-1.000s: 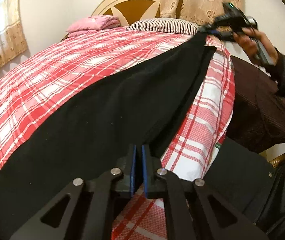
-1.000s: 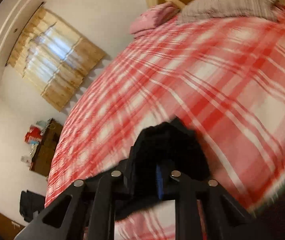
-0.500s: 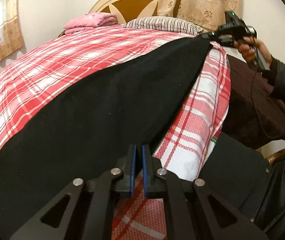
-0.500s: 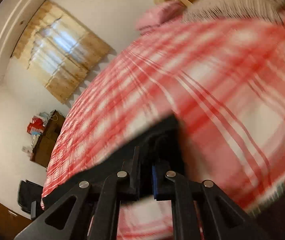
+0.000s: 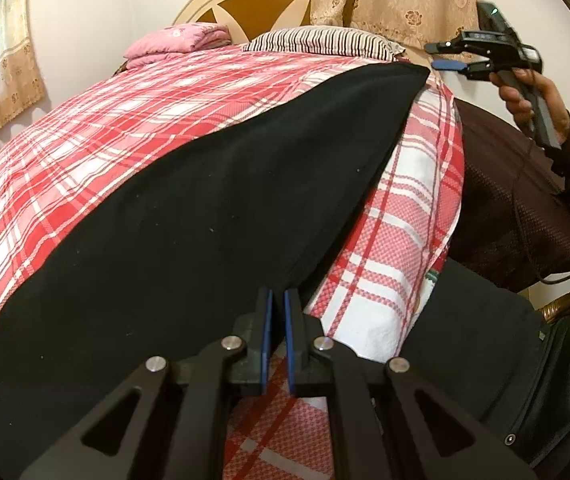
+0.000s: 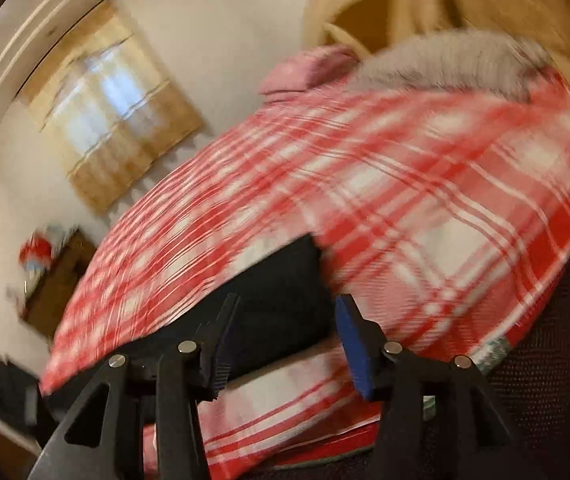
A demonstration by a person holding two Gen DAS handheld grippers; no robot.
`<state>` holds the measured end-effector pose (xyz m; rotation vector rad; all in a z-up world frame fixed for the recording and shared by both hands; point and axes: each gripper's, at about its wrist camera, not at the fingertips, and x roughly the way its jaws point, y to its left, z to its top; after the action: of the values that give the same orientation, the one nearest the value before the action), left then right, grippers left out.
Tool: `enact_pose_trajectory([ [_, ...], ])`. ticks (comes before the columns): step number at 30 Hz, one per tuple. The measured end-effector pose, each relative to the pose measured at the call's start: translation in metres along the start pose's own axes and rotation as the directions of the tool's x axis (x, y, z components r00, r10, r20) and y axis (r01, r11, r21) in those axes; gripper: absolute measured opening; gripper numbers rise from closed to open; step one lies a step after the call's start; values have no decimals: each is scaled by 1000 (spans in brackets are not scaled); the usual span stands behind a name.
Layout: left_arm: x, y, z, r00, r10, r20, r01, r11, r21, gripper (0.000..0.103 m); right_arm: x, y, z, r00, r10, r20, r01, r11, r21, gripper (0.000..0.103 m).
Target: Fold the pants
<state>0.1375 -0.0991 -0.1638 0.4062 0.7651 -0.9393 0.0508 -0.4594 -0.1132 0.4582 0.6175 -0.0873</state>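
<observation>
Black pants [image 5: 189,216] lie flat and stretched along the red plaid bed [image 5: 105,120]. My left gripper [image 5: 277,300] is shut on the near edge of the pants. My right gripper [image 5: 451,56] is open and lifted just off the far corner of the pants; it is held in a hand at the upper right. In the blurred right wrist view the open right gripper [image 6: 285,312] hovers over that pants corner [image 6: 281,280], empty.
A striped pillow [image 5: 325,40] and a folded pink blanket [image 5: 177,40] lie at the headboard. The bed's right edge [image 5: 445,184] drops beside the person's dark clothing [image 5: 525,208]. A dark cabinet [image 6: 57,276] stands by the far wall.
My right gripper opened and let go of the pants corner, then lifted away. The pants settled flat on the bed. My left gripper stayed shut on the near edge.
</observation>
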Motion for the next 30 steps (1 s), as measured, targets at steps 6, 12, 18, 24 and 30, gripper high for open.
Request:
enact_pose_trajectory([
  [6,-1,0,0,1000,2,11,-2,1000,-9,7,53,133,-54,967,91,-237,-188,885,-425,50],
  [12,-2,4,-2,1000,-14,19,14,999,-33,7,94,209,-120,928,55,-369,-295,714,-635,49],
  [18,-3,7,-1,999,-24,35,25,998,-49,7,120,233,-155,928,-16,-372,-287,606,-742,30],
  [24,-8,7,2,998,-34,50,37,997,-60,7,117,235,-145,927,16,-374,-296,641,-708,3],
  [30,-15,1,-1,997,-66,46,68,997,-32,7,114,231,-155,917,-6,-398,-307,626,-717,3],
])
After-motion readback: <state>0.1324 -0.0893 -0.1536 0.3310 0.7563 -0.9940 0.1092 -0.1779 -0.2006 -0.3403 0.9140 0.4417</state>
